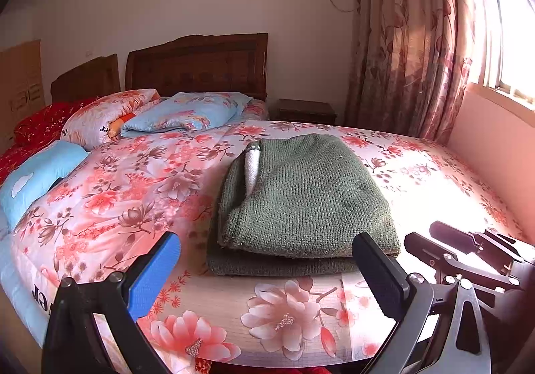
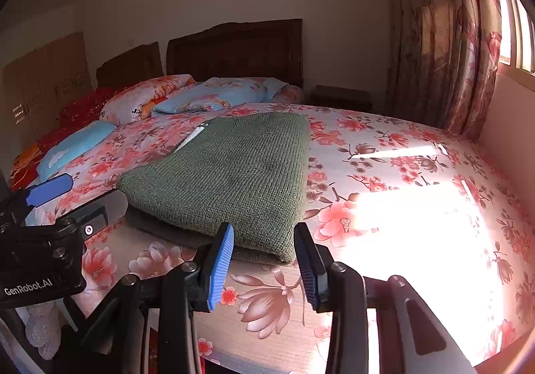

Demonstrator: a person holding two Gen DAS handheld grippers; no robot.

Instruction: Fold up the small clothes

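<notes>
We see the folded green sweater (image 1: pixel 301 197) lying near the foot edge of the bed (image 1: pixel 133 180), bare floral cover all around it. Our left gripper (image 1: pixel 267 273) holds its jaws wide, empty, just short of the fold. Our right gripper (image 2: pixel 264 260), jaws narrower and empty, sits at the sweater's near corner. "GenRobot.AI" (image 2: pixel 28 287) shows on the left gripper's body.
</notes>
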